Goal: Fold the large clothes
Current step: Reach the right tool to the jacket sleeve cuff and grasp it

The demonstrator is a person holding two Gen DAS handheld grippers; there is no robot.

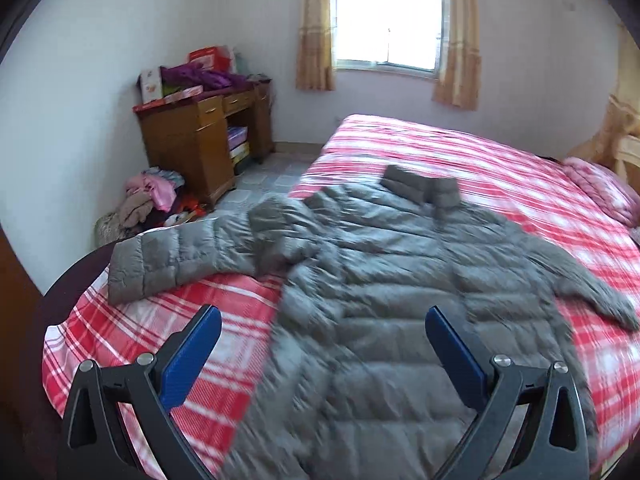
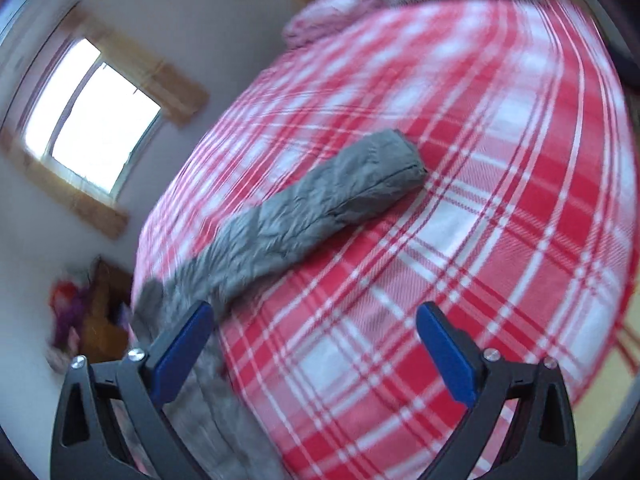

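Blue-padded, the left tool [image 1: 323,320] hung spread wide over the grey puffer jacket [image 1: 380,280], gripping nothing. That jacket lay flat on the red plaid bed [image 1: 500,168]. Equally splayed and unladen, the right tool [image 2: 314,316] hovered beside one outstretched sleeve [image 2: 320,204].

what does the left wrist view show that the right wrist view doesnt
Only the left wrist view shows the whole grey puffer jacket spread on the bed, collar included, its other sleeve reaching the bed's edge, a clear wooden desk and a clothes pile on the floor.

Only the right wrist view shows one sleeve's cuff close up.

Both show the red plaid bedspread, the curtained window and an open, empty gripper: left, right.
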